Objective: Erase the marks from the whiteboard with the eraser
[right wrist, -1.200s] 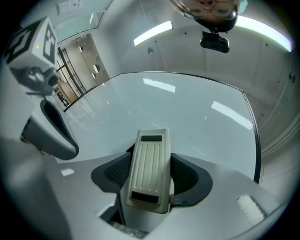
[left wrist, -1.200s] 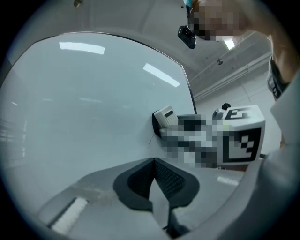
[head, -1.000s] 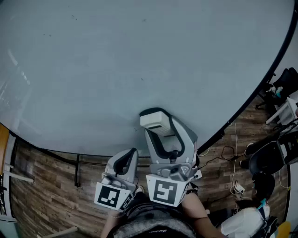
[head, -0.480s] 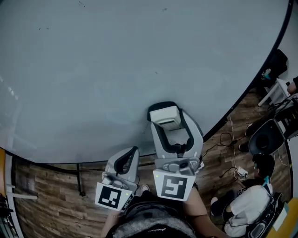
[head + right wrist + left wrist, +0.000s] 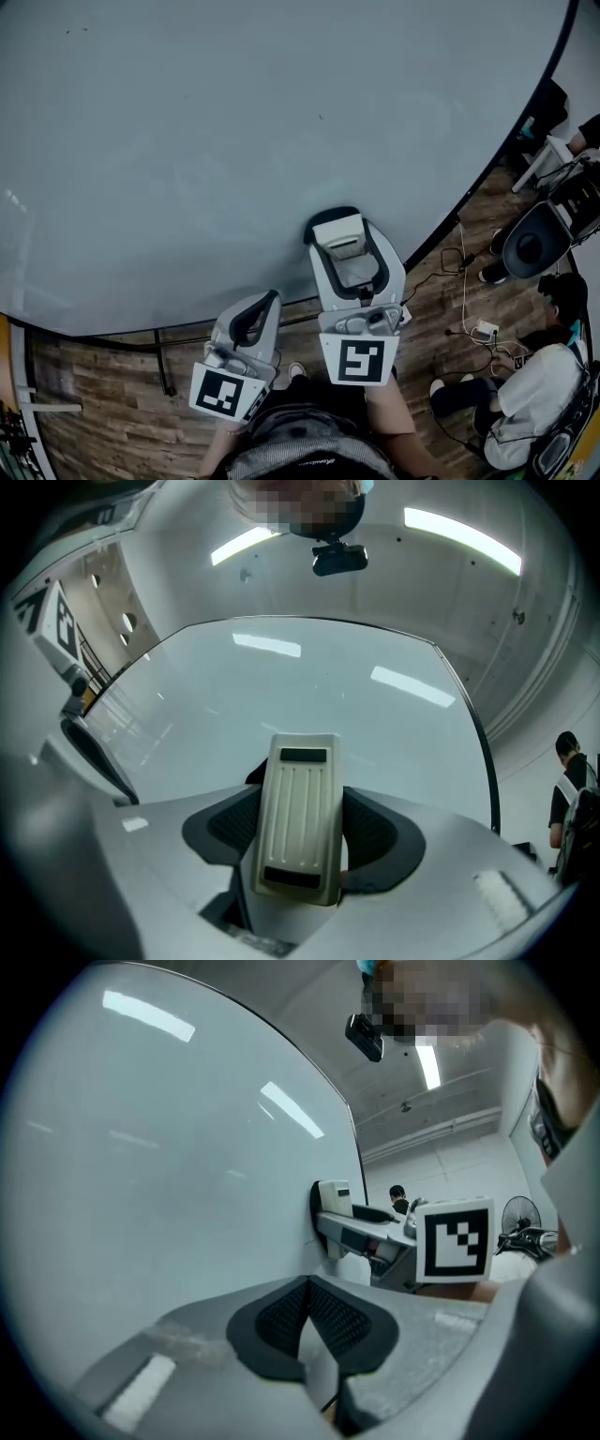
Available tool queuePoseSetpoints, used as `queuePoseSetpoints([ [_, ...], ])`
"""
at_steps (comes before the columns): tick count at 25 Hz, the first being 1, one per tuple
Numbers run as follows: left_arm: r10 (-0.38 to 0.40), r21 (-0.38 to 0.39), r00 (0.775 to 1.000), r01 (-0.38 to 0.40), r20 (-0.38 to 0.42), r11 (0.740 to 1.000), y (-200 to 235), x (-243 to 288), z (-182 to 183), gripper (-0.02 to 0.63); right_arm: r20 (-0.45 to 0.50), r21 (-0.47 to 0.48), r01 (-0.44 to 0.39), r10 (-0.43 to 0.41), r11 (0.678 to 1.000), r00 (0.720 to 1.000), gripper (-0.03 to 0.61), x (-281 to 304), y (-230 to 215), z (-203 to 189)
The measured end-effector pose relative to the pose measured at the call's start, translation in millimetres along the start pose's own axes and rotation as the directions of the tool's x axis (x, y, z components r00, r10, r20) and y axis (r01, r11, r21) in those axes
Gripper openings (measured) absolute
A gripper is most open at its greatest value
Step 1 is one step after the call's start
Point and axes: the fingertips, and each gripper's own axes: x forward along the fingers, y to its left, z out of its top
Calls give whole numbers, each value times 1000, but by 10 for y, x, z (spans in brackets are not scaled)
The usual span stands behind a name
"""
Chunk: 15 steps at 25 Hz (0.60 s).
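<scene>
Head view: the right tool (image 5: 339,246) presses the eraser (image 5: 337,230) on the whiteboard (image 5: 234,141). It has slid a little right, and the board looks nearly clean, I think.
Left gripper view: the left tool (image 5: 305,1314) is closed and empty.
Right gripper view: the eraser is pinched tight.

The whiteboard (image 5: 234,141) is seen as a pale grey-blue, edged in black and dotted with a few tiny dark specks. The eraser (image 5: 298,817) is coloured cream, ribbed lengthwise, with a dark strip at each end. The left gripper (image 5: 305,1309) and right gripper (image 5: 339,234) are shown in light grey, their pads in black with a fine grid texture. Each marker cube (image 5: 360,360) is printed with black squares on white. The floor (image 5: 103,375) is patterned in brown wood planks.
</scene>
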Motion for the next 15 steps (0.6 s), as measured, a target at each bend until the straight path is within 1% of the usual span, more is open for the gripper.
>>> queuePoseSetpoints([
  [2,4,-9,1000,-4,-3,1000,86,60,13,2,-18,8,-29,29,1000,999,267,89,57,-97],
  [4,10,-41,1000,-11,-9,999,286,134,52,2,-63,23,-84,86,996,994,267,303,164,-162],
  [6,21,-53,1000,-21,-6,998,392,170,112,2,-82,37,-132,134,991,988,267,436,210,-131],
  [7,28,-42,1000,-28,-1,999,328,172,130,2,-74,33,-142,144,989,987,267,393,165,-94],
  [9,43,-16,999,-43,7,999,56,180,120,2,-52,8,-153,153,988,987,267,178,-15,-23],
  [11,57,-9,998,-57,12,998,-119,220,101,2,-40,-4,-172,171,985,984,267,57,-162,36],
  [15,82,6,996,-83,16,997,-135,301,199,2,-19,12,-229,229,973,973,267,121,-261,196],
])
